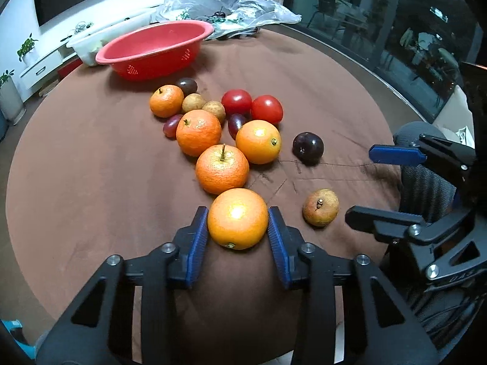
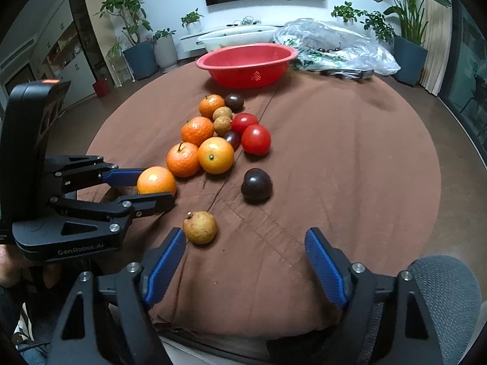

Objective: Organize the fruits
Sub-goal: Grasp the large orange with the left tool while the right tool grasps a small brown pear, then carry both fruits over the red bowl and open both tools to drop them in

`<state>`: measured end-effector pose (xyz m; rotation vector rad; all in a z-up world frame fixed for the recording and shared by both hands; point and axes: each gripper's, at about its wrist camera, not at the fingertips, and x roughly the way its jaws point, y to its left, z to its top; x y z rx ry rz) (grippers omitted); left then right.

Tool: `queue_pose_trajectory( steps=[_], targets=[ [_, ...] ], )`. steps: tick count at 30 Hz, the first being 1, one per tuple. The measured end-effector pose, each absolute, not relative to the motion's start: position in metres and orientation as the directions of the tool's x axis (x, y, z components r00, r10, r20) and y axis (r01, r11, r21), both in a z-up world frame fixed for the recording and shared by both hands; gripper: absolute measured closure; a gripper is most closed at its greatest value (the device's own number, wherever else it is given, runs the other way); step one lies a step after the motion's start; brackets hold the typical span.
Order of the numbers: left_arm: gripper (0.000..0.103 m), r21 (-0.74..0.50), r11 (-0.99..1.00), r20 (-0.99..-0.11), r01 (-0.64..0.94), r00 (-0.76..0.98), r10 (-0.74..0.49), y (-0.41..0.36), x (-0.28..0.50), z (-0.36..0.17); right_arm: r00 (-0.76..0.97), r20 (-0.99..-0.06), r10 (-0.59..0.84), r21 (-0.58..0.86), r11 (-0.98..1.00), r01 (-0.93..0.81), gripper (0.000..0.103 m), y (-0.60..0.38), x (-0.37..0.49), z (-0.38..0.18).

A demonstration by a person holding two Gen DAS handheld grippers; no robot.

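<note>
The round tabletop (image 1: pixel 91 182), covered in brown cloth, is being used as the work surface, with a red basket (image 1: pixel 155 50) standing at its far side and a plastic bag (image 1: pixel 225 6) lying behind that. The fruit is being kept in a loose cluster between the basket and the near edge: oranges, two tomatoes (image 1: pixel 252 106), dark plums and small brown fruits. The nearest orange (image 1: pixel 237 219) is being gripped by the left claw (image 1: pixel 238 231), both blue pads pressed against its sides while it rests on the cloth, touching the orange behind it. The right claw (image 2: pixel 245 258) is being held wide open and empty, just beside a small brown fruit (image 2: pixel 200 227). If the orange is being squeezed too lightly, it is likely to slip out during the carry to the basket; a careless lift could also nudge the touching orange and set the round fruit rolling toward the edge.
</note>
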<state>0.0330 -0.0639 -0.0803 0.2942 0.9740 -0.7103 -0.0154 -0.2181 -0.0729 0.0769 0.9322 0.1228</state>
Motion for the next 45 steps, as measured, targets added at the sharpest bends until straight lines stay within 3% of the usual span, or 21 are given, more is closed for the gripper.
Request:
queue_pose_trajectory(
  steps=[18, 24, 28, 45],
  targets=[
    [0.067, -0.183, 0.774, -0.793, 0.607, 0.373, -0.481, -0.027, 0.023, -0.069, 0.539, -0.824, 0.175, 0.112, 0.983, -0.148, 0.043, -0.193, 0.001, -0.087],
    [0.067, -0.197, 0.771, -0.789, 0.605, 0.368, -0.491, -0.027, 0.018, -0.072, 0.544, -0.829, 0.132, 0.037, 0.983, -0.181, 0.057, -0.184, 0.004, -0.088],
    [0.067, -0.2, 0.774, -0.788, 0.601, 0.371, -0.492, -0.027, 0.017, -0.073, 0.539, -0.832, 0.134, 0.014, 0.975, -0.221, 0.073, -0.176, 0.002, -0.089],
    [0.067, -0.248, 0.787, -0.757, 0.565, 0.394, -0.521, -0.01, 0.04, -0.056, 0.558, -0.797, 0.232, 0.172, 0.972, -0.159, 0.073, -0.212, 0.012, -0.067]
  ],
)
